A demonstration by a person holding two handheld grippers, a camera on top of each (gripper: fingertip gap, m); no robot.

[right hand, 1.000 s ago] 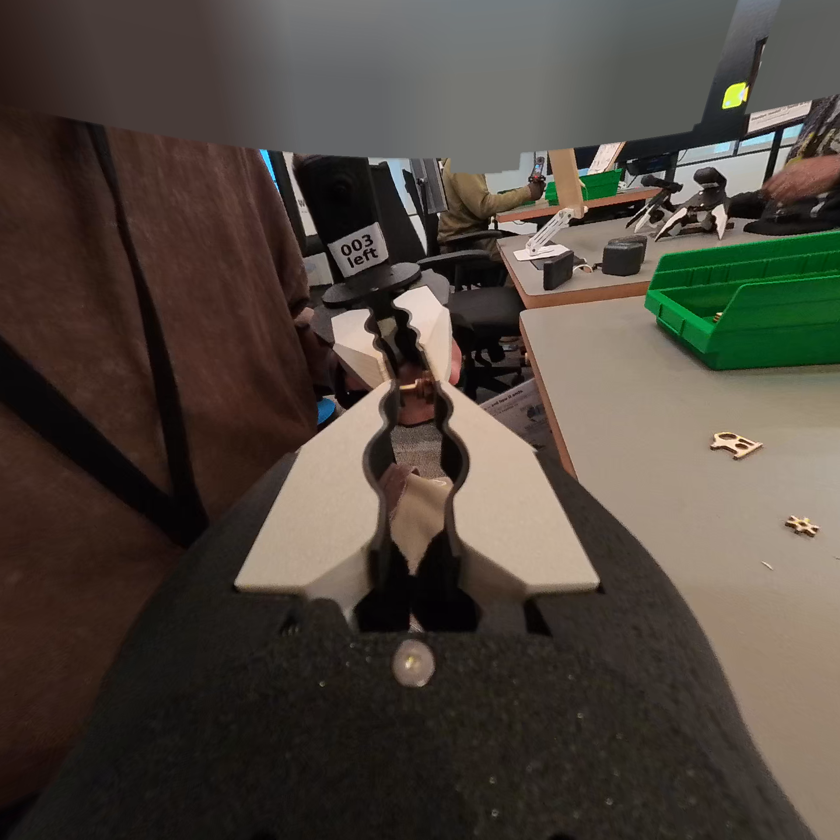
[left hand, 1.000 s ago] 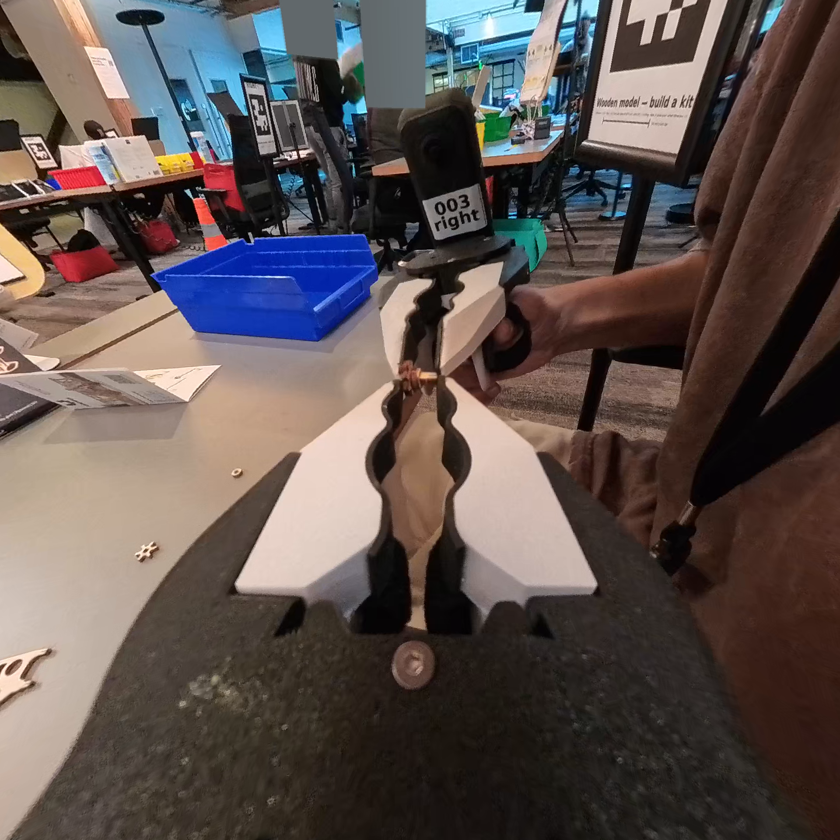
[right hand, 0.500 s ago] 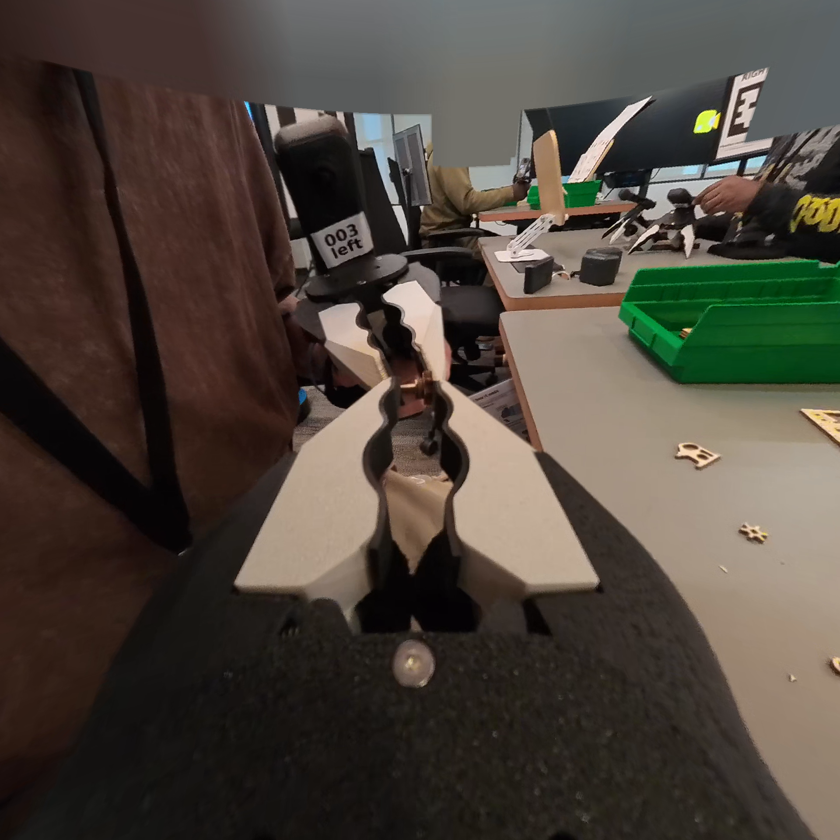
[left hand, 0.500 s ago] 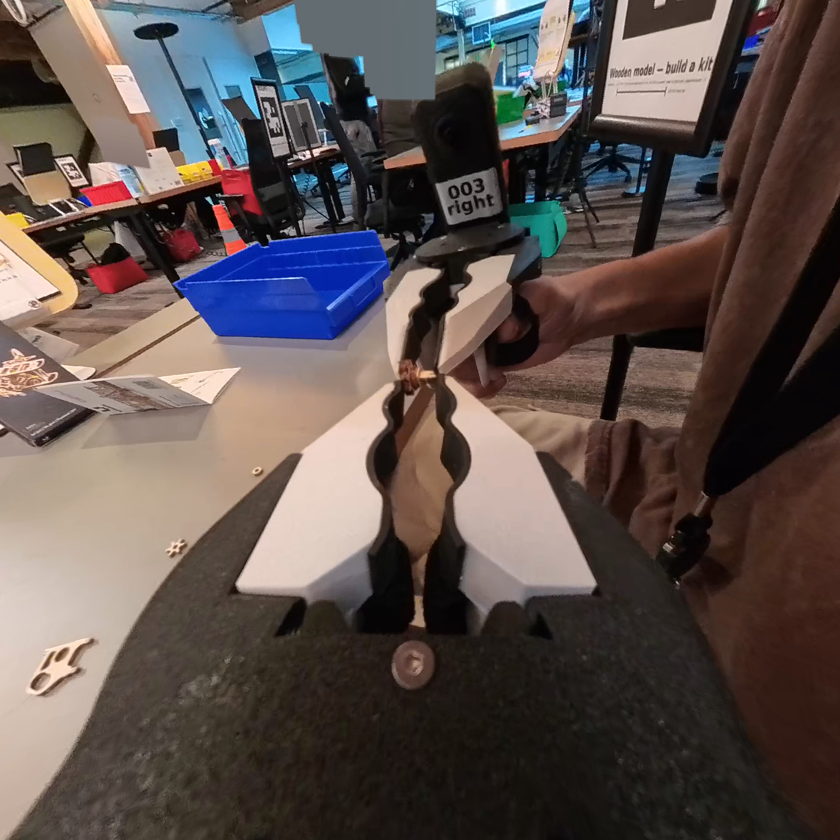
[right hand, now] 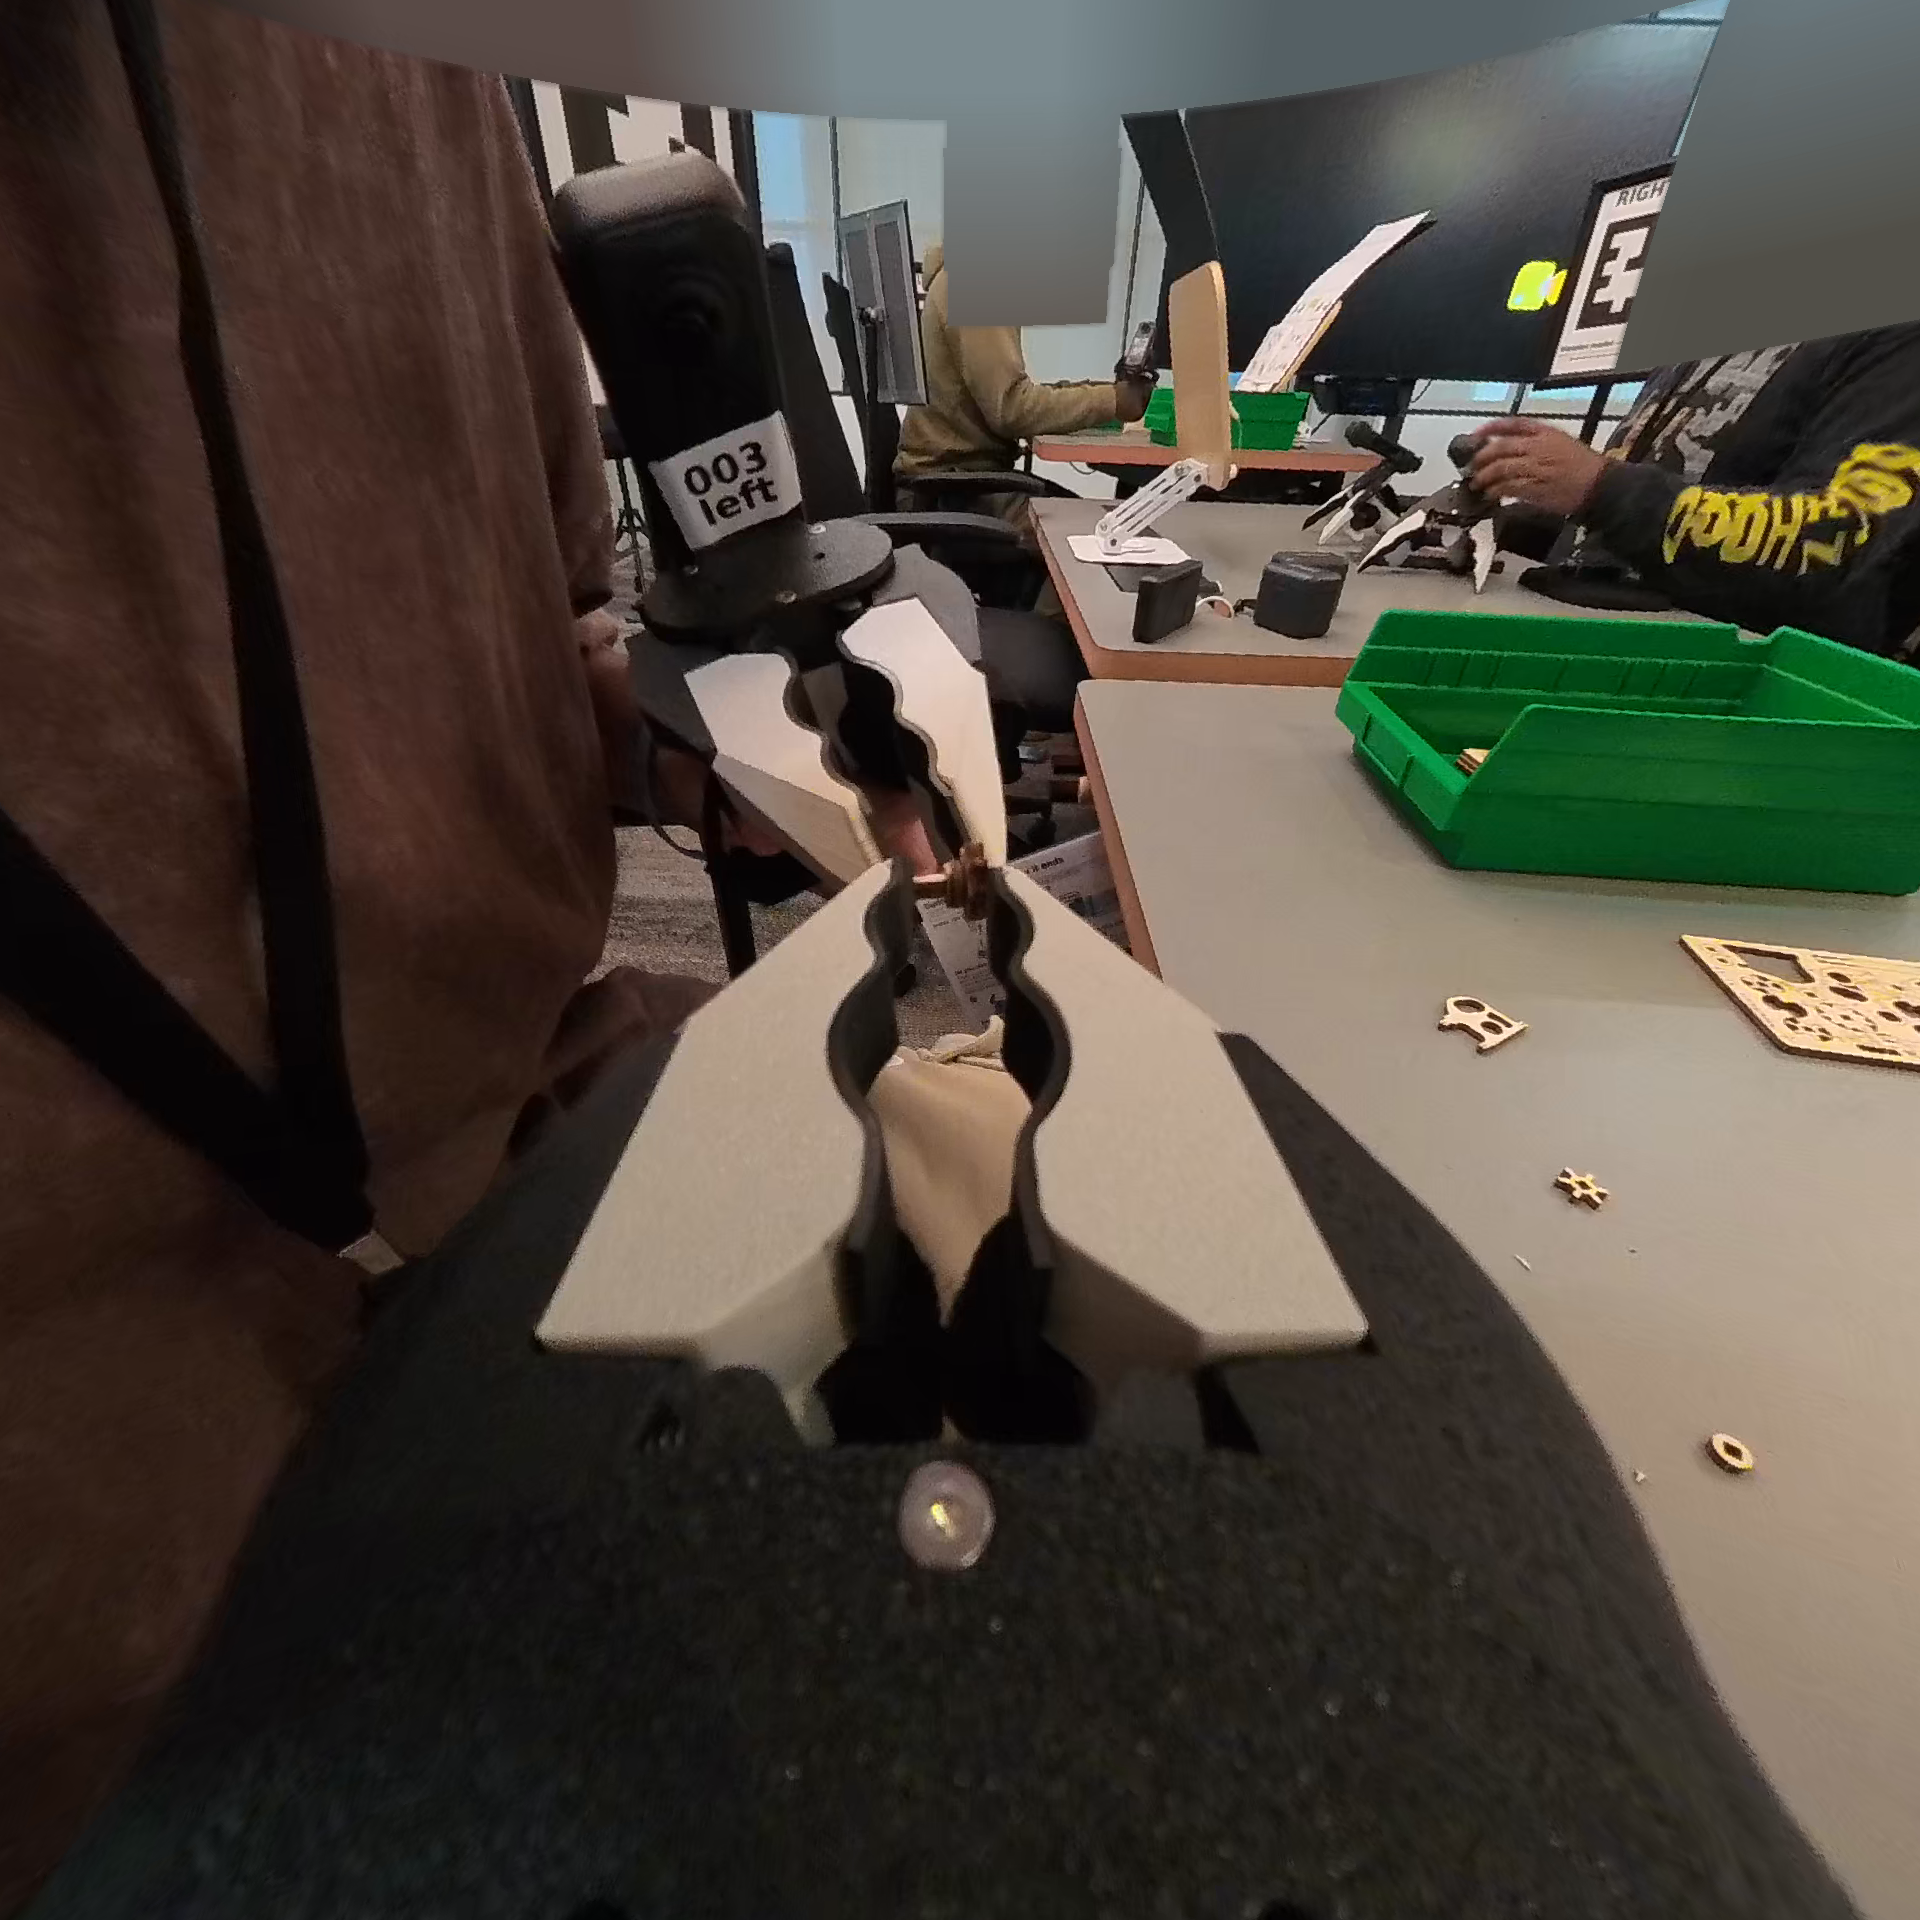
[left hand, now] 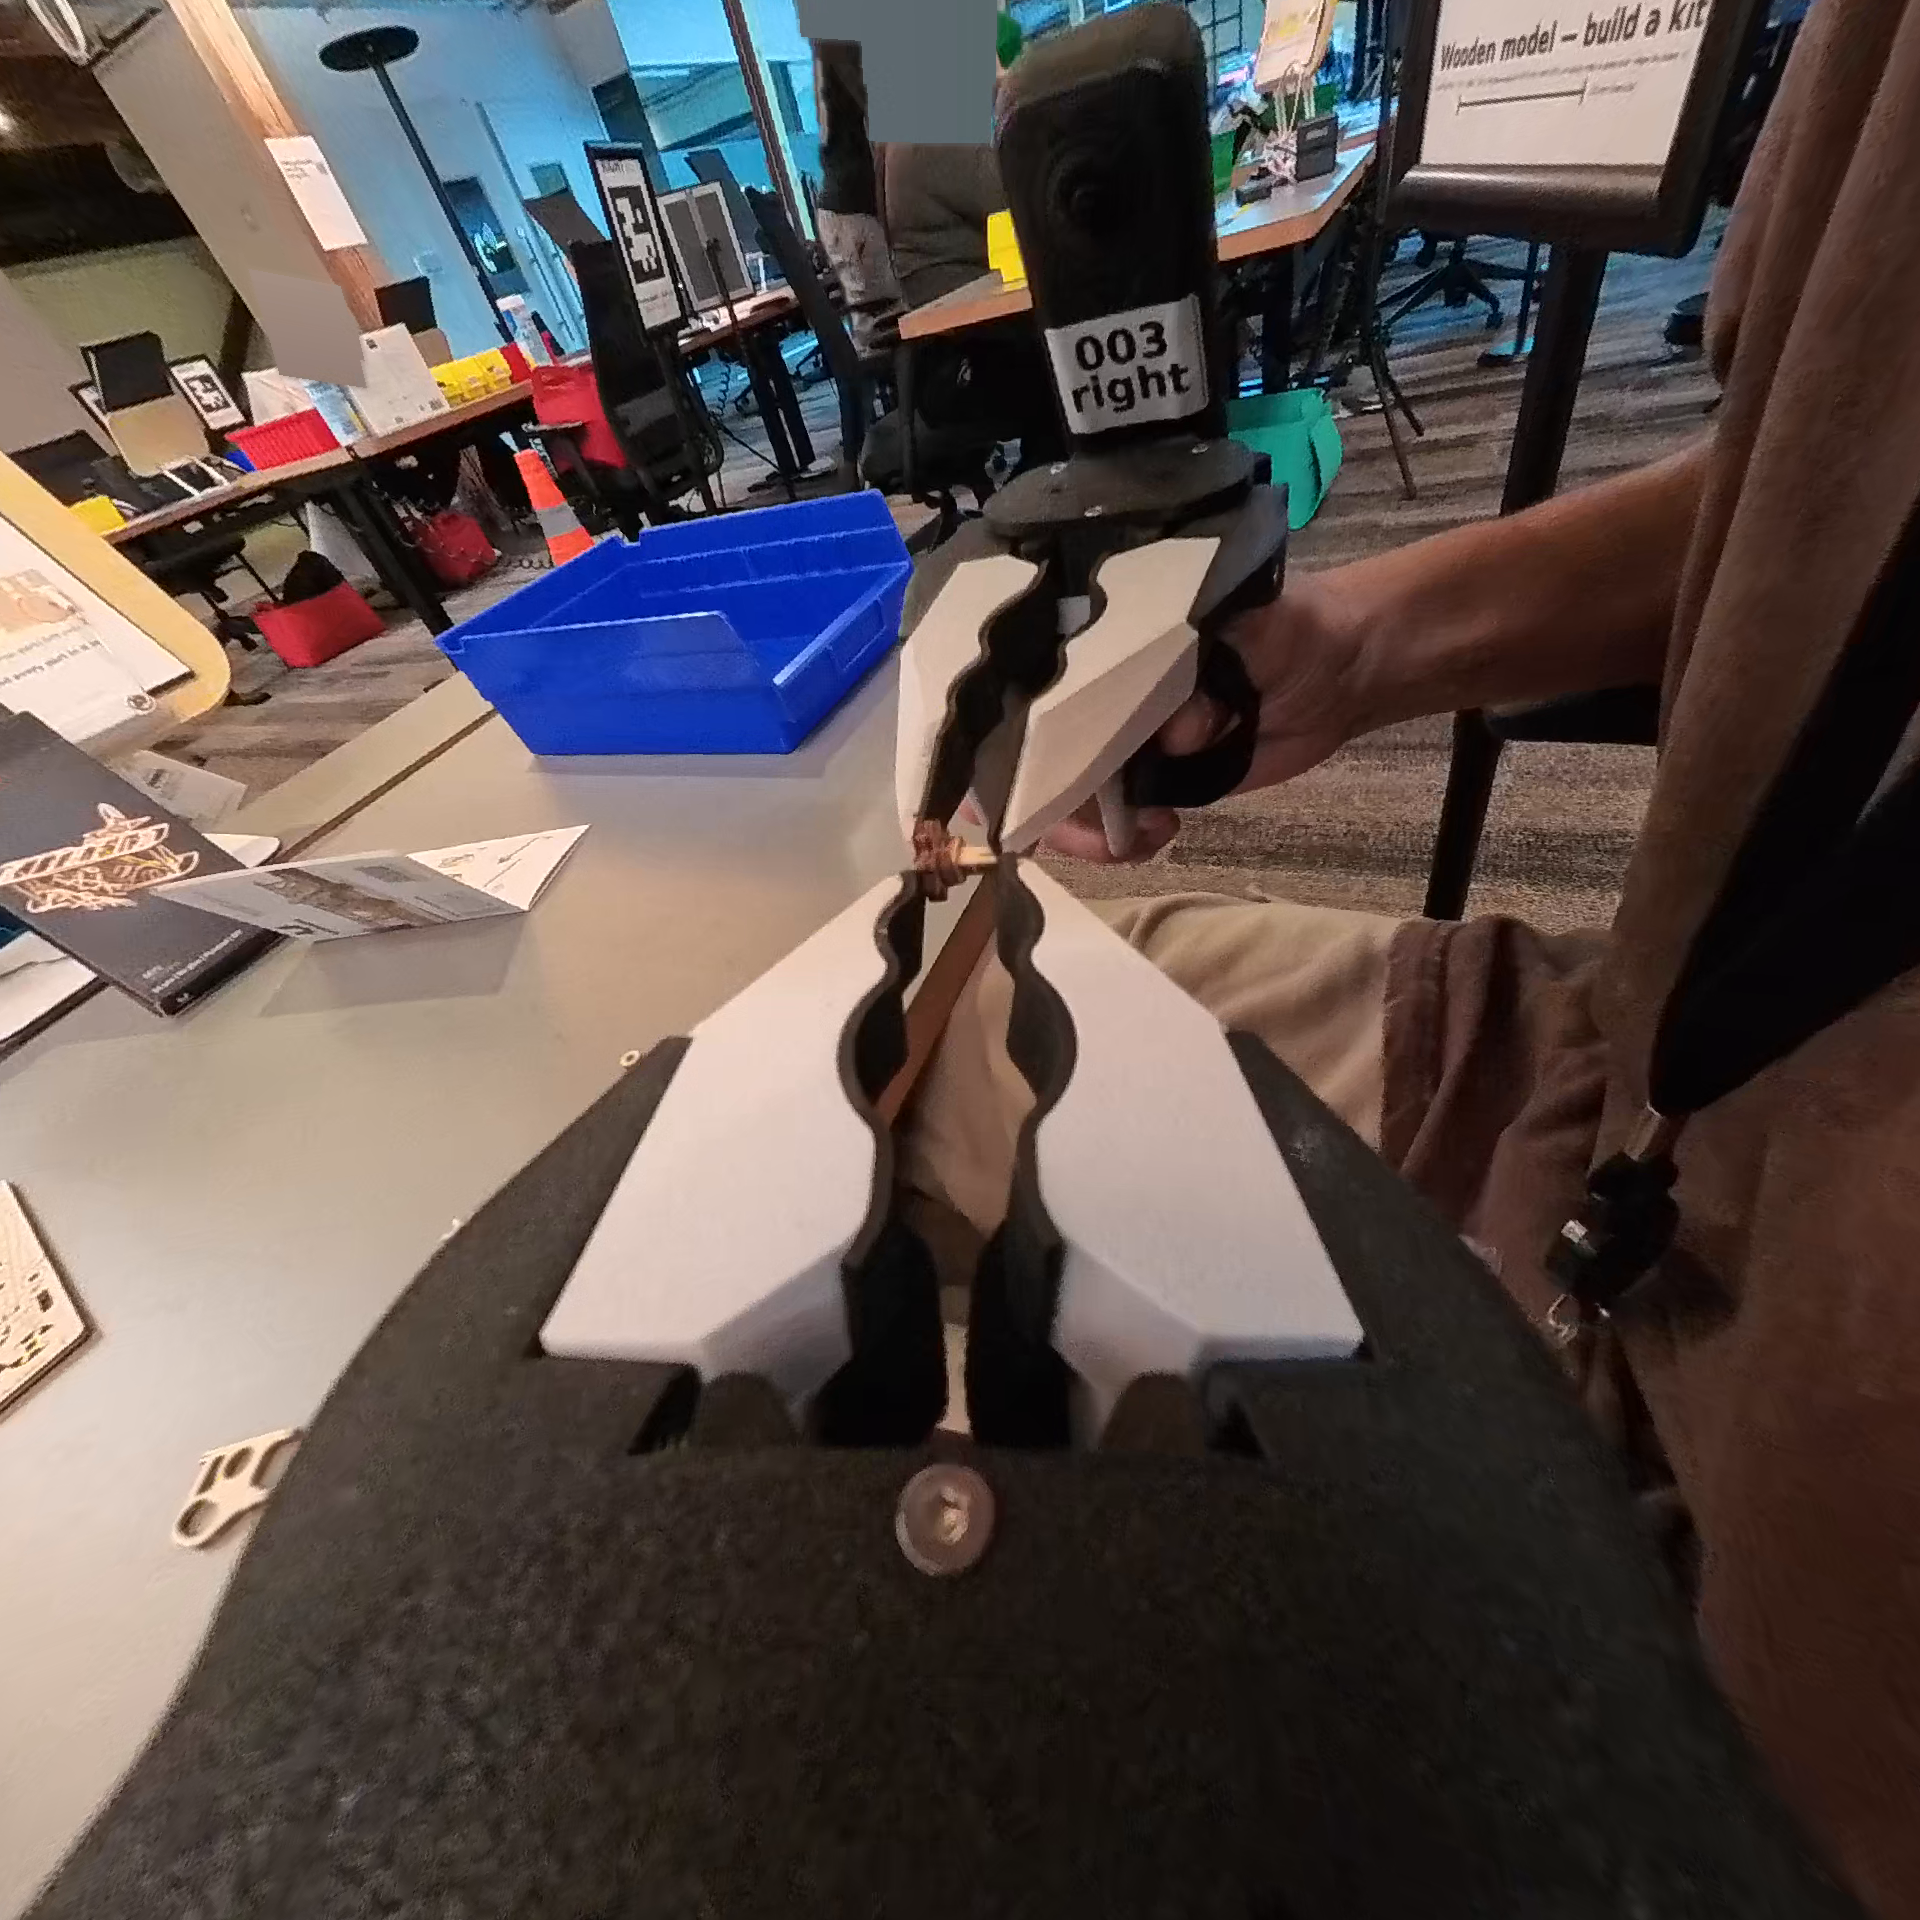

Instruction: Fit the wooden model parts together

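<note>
Wooden toothed gear [left hand: 938, 868] and peg [left hand: 975, 858] pinched between both claws' tips.

My left claw [left hand: 951, 883] has pale, angular fingers with wavy black inner edges, set in a grainy black body with one silver screw [left hand: 943, 1509]. My right claw [right hand: 940, 883] matches it. I wear a brown top and a black lanyard [left hand: 1787, 914].
</note>
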